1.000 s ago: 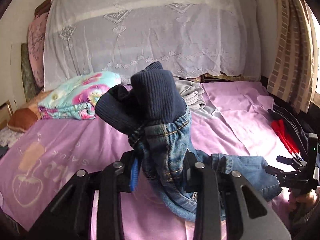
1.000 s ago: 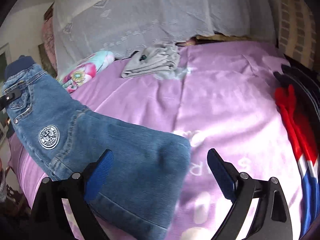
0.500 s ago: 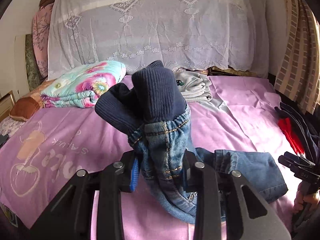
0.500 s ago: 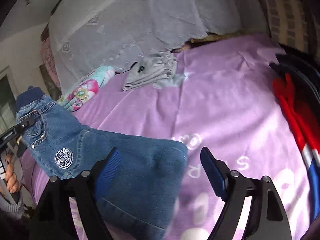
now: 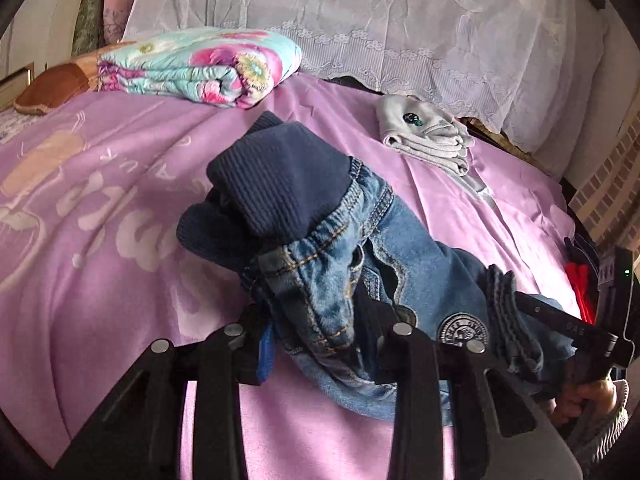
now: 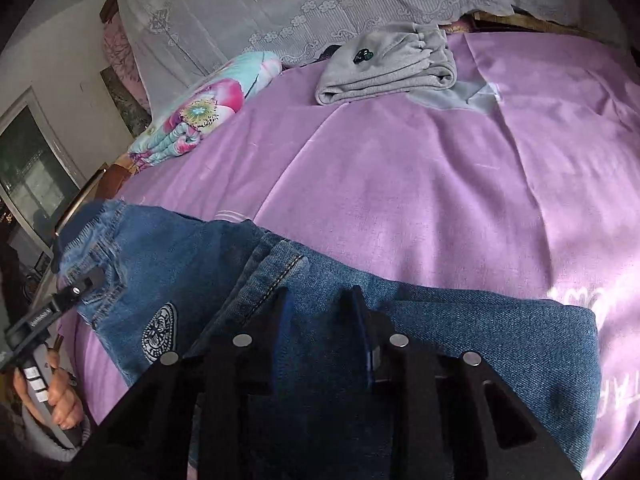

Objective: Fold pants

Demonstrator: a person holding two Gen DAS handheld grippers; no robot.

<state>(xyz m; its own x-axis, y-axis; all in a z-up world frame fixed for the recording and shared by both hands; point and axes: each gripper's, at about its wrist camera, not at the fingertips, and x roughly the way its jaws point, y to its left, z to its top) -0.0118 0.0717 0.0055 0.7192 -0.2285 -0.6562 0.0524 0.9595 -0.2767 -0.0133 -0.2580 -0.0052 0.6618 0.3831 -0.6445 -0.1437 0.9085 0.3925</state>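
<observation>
Small blue jeans (image 5: pixel 420 248) with a navy ribbed waistband (image 5: pixel 276 184) and a round patch lie partly lifted over the purple bed sheet (image 5: pixel 100 240). My left gripper (image 5: pixel 320 332) is shut on the bunched waist, which stands up between its fingers. In the right wrist view the jeans (image 6: pixel 180 264) stretch from left to right. My right gripper (image 6: pixel 320 320) is shut on a fold of the leg denim. The left gripper (image 6: pixel 76 288) shows at the far left of that view, clamped on the waist. The right gripper (image 5: pixel 560 320) appears at the right of the left wrist view, with denim gathered on it.
A folded grey garment (image 6: pixel 392 64) and a folded floral blanket (image 6: pixel 200 112) lie toward the back of the bed, before a lace-covered headboard (image 5: pixel 400 20). Red and dark items (image 5: pixel 578 284) sit at the right edge. A person's hand (image 6: pixel 60 396) holds the left gripper's handle.
My right gripper has moved onto the jeans leg and gone from open to shut on a fold of denim. The left gripper has kept its hold on the waist and tilted down toward the bed.
</observation>
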